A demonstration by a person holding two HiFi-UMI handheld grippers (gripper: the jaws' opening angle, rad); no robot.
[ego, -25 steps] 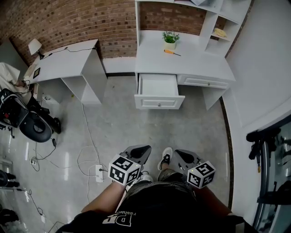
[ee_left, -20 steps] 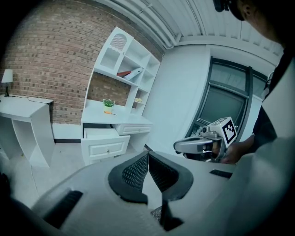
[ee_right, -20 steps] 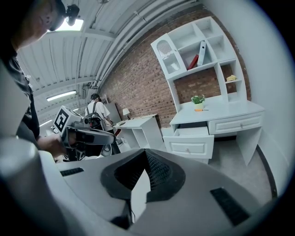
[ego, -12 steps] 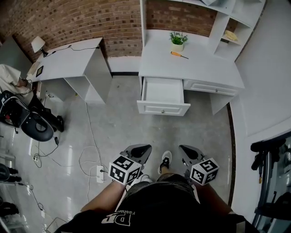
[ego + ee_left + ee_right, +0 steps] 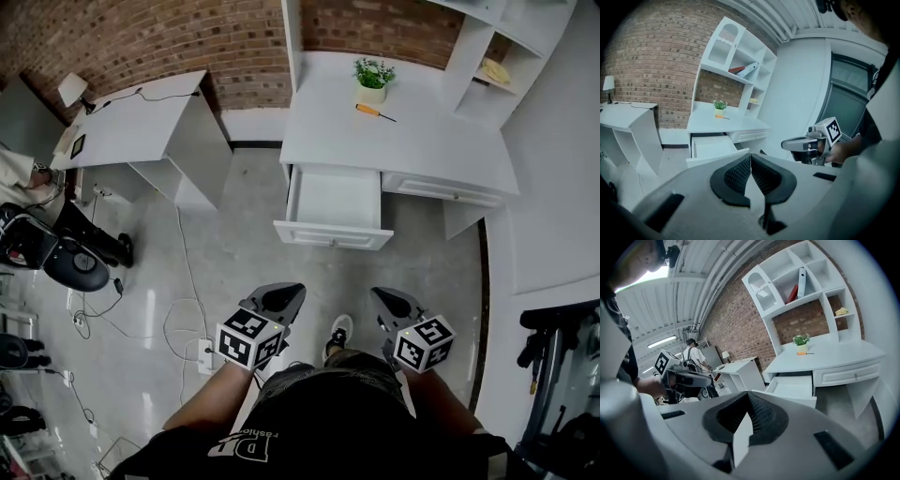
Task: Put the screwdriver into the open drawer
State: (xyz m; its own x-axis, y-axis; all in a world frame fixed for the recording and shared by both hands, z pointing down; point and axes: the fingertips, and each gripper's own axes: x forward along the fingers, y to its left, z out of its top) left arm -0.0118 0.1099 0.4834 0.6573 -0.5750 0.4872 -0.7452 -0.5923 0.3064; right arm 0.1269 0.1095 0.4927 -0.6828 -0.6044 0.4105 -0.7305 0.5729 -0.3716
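Screwdriver [image 5: 373, 112] lies on the white desk [image 5: 412, 141], which stands against the brick wall [image 5: 187, 42]. Below the desktop, the left drawer [image 5: 333, 234] stands pulled open toward the person. Well back from it, over the floor, the left gripper [image 5: 274, 298] and right gripper [image 5: 390, 302] point at the desk, each with jaws pressed together and empty. A potted plant [image 5: 373, 77] stands just behind the orange-handled tool.

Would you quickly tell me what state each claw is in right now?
Left claw: closed, holding nothing.
Right claw: closed, holding nothing.
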